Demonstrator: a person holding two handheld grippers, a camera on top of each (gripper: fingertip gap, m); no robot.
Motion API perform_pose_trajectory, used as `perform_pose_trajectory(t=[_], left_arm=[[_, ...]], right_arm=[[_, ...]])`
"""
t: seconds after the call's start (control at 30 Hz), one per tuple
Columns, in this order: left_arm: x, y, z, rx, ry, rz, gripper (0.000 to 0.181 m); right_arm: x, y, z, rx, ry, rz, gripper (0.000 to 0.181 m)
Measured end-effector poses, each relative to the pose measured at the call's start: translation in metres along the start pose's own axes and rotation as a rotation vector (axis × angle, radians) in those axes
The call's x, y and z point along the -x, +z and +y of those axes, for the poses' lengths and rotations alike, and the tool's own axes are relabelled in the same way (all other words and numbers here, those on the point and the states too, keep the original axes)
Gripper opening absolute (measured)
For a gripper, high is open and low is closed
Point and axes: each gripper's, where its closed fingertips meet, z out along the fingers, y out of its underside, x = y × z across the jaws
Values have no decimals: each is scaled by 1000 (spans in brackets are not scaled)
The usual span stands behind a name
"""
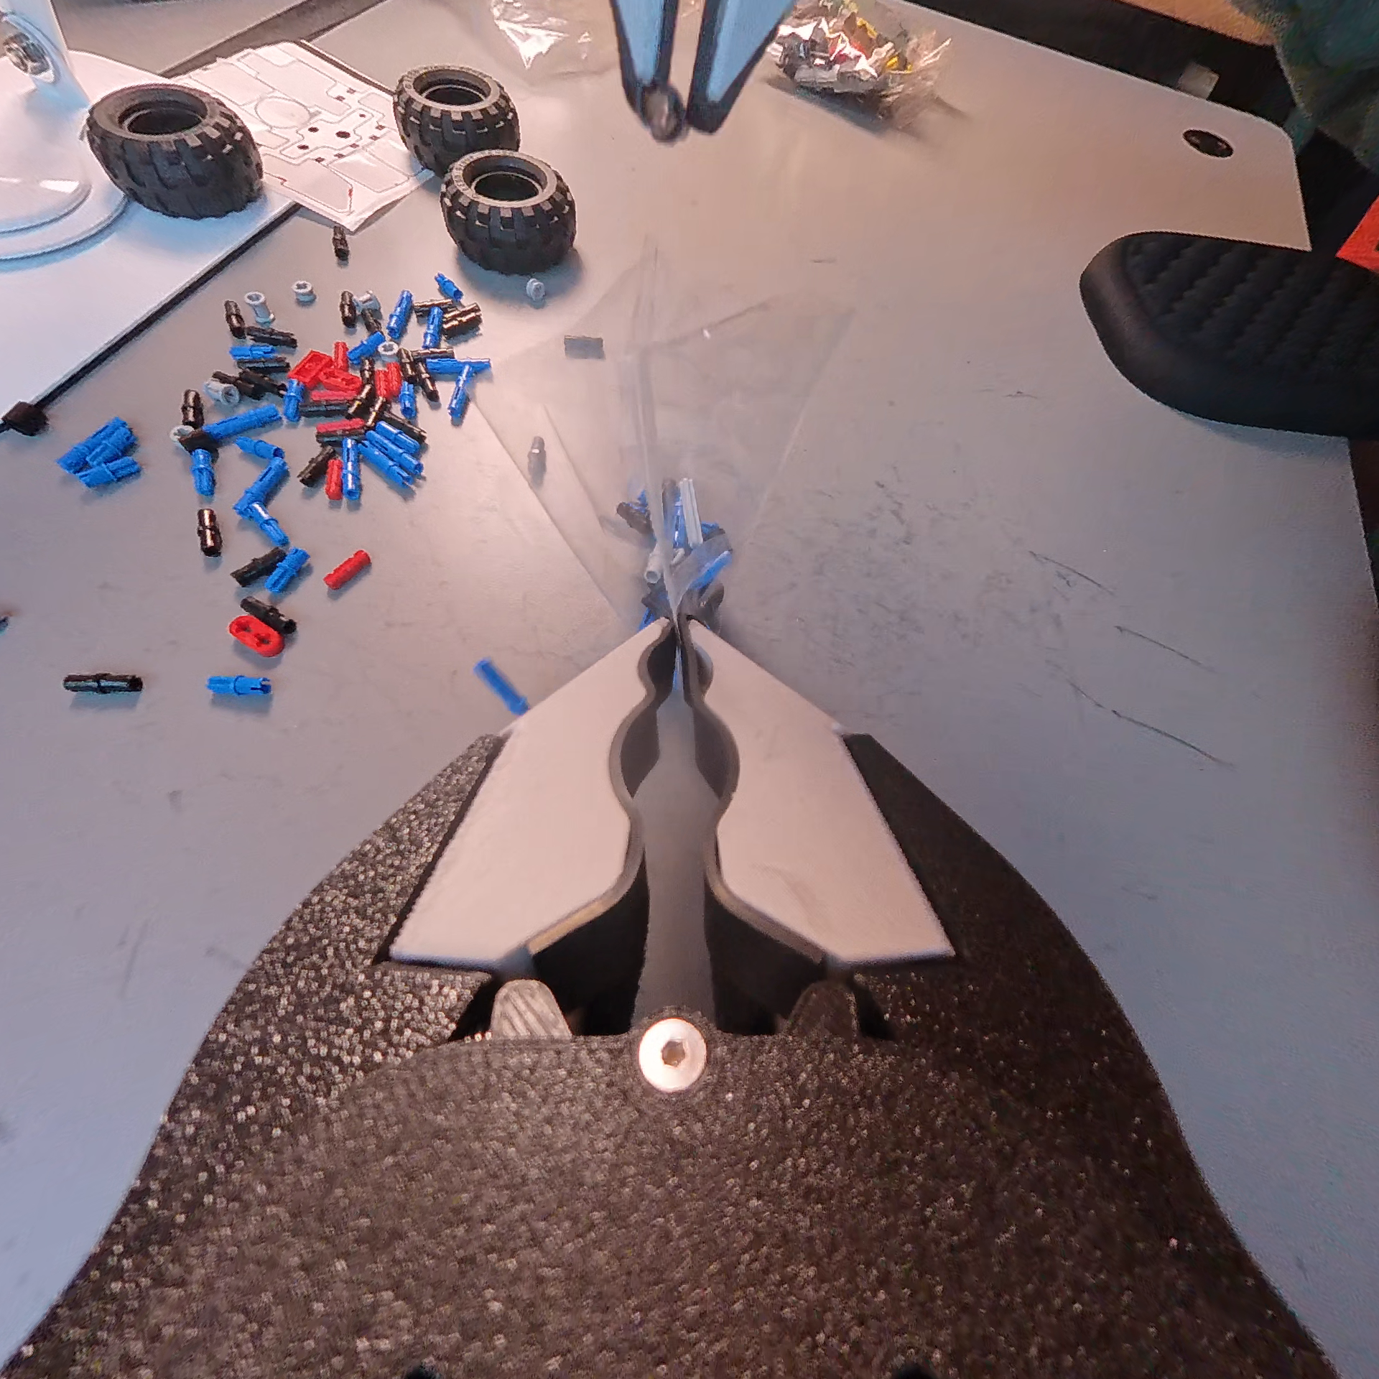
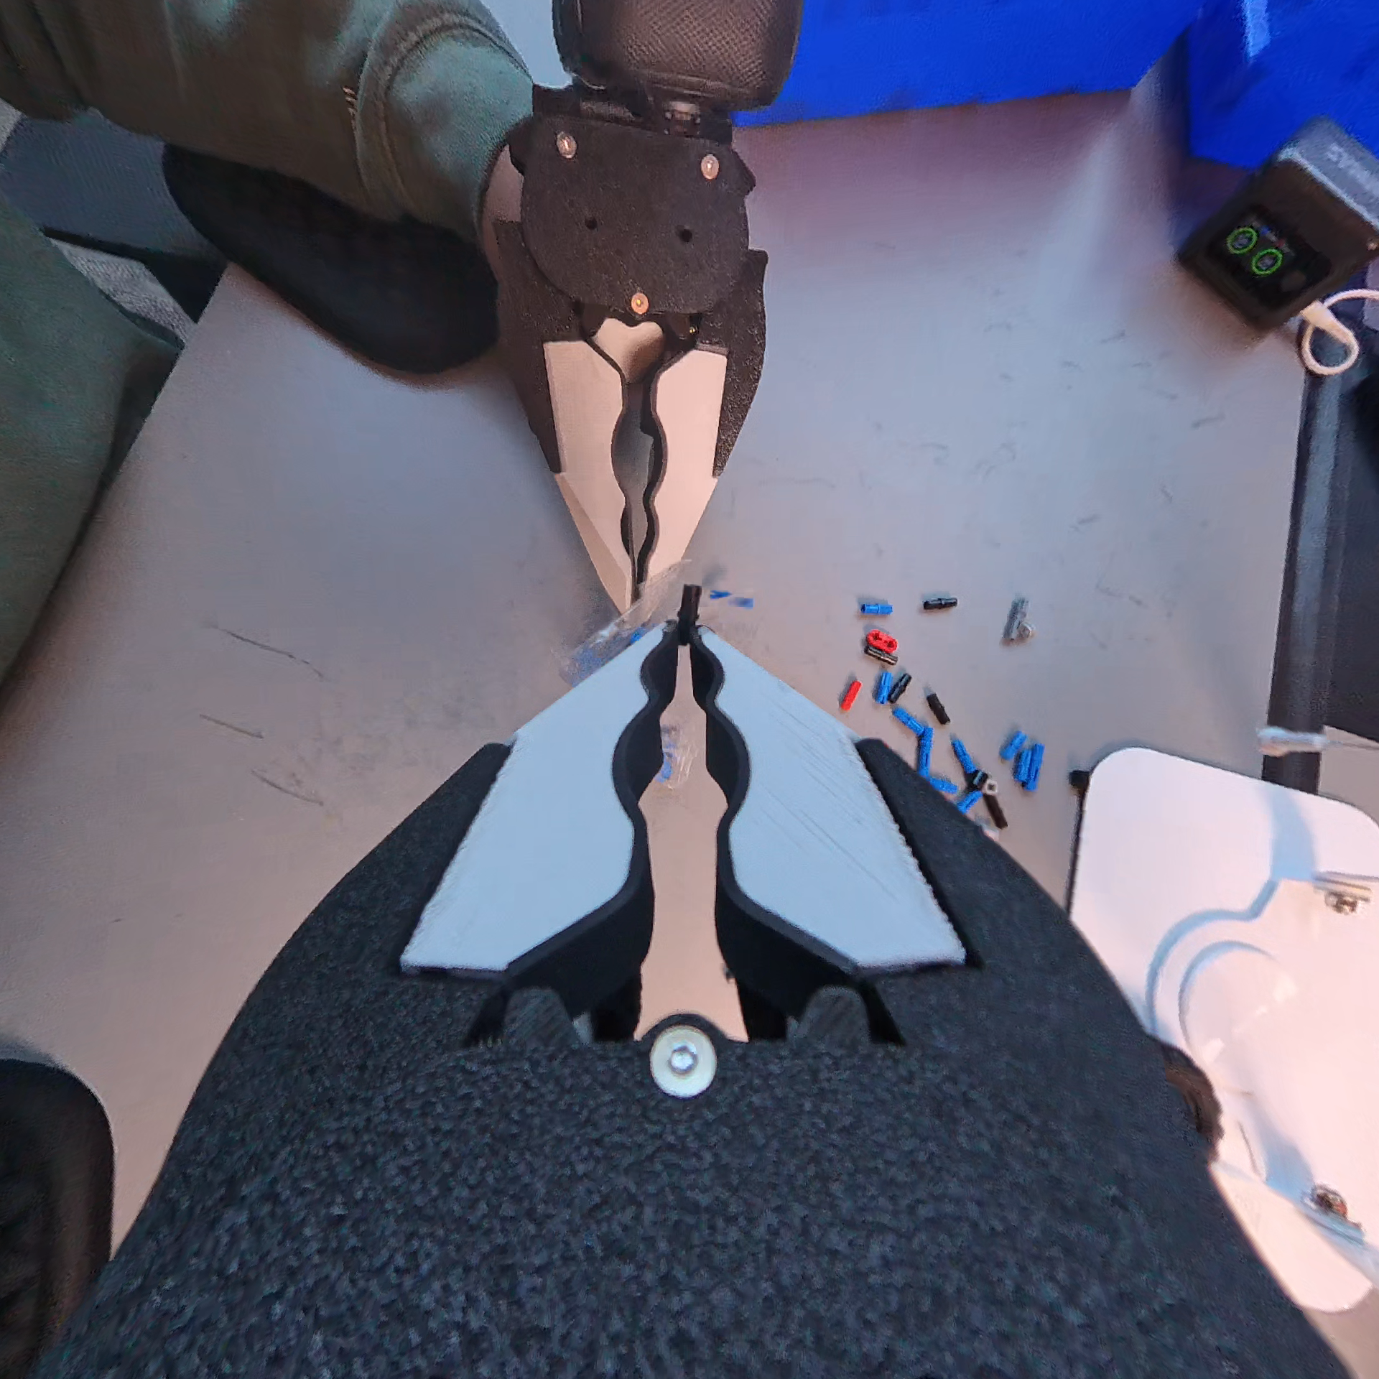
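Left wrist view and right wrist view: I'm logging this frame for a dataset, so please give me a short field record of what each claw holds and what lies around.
left claw: shut on clear plastic bag
right claw: shut on the same bag's far end
clear plastic bag: stretched between both claws, a few blue, black and grey pins still inside
loose pins: blue, black and red, scattered on grey table
tyres: three black, beside sticker sheet
sealed parts bag: table's far edge

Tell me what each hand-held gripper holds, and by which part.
Left hand-held gripper pinches a clear plastic bag of small pegs at its lower end; right hand-held gripper pinches the bag's opposite end.
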Motion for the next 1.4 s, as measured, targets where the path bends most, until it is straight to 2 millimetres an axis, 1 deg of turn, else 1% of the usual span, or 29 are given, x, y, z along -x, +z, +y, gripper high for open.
perform_pose_trajectory(t=[0.07,0.13,0.2,0.27,0.33,0.37,0.4,0.43,0.5,0.57,0.6,0.63,0.67,0.77,0.83,0.9,0.93,1.0,1.07,1.13,1.2,1.3,1.33,1.4], left_arm=[[0,-1,0,-2,0,-4,0],[0,-2,0,-3,1,-6,0],[0,-2,1,-2,2,-5,0],[-1,-2,1,-1,5,-3,0],[-1,-3,1,-2,7,-2,0],[-1,-4,1,-1,9,-1,0],[-1,-4,2,-1,11,1,0],[-2,-5,2,0,13,5,0],[-5,-6,3,2,17,24,0],[-10,-7,4,3,30,44,0],[-14,-7,3,4,38,55,0],[-19,-7,3,4,45,68,0],[-24,-7,3,4,52,79,0],[-37,-4,5,19,68,107,0],[-42,-2,6,25,73,116,0],[-42,-2,6,26,73,114,0],[-42,-2,7,25,70,114,0],[-42,-3,7,24,66,114,0],[-42,-2,7,27,64,116,0],[-43,-2,7,30,67,116,0],[-45,-4,7,32,72,121,0],[-49,-8,8,27,80,125,0],[-50,-10,9,26,83,126,0],[-51,-13,12,25,82,128,0]], right_arm=[[2,9,2,42,-12,-15,2],[2,17,12,102,-28,-8,4],[4,19,15,104,-22,-12,17],[0,10,12,47,5,14,19],[-11,-8,11,-20,40,71,19],[-18,-18,16,-34,62,108,19],[-27,-27,27,-18,83,156,19],[-38,-34,47,37,104,216,20],[-55,-47,102,211,148,315,26],[-59,-52,152,339,222,341,30],[-59,-52,170,367,244,344,30],[-55,-50,182,382,260,336,29],[-53,-48,191,389,266,336,29],[-49,-40,205,416,260,342,26],[-50,-36,212,434,255,342,16],[-42,-35,206,424,266,270,14],[-42,-36,195,389,258,254,14],[-48,-39,159,298,212,254,13],[-67,-37,120,246,143,297,13],[-91,-22,85,233,67,329,14],[-114,8,57,231,13,326,14],[-143,68,21,217,-22,280,14],[-146,89,10,210,-33,242,14],[-144,127,-12,183,-68,157,14]])
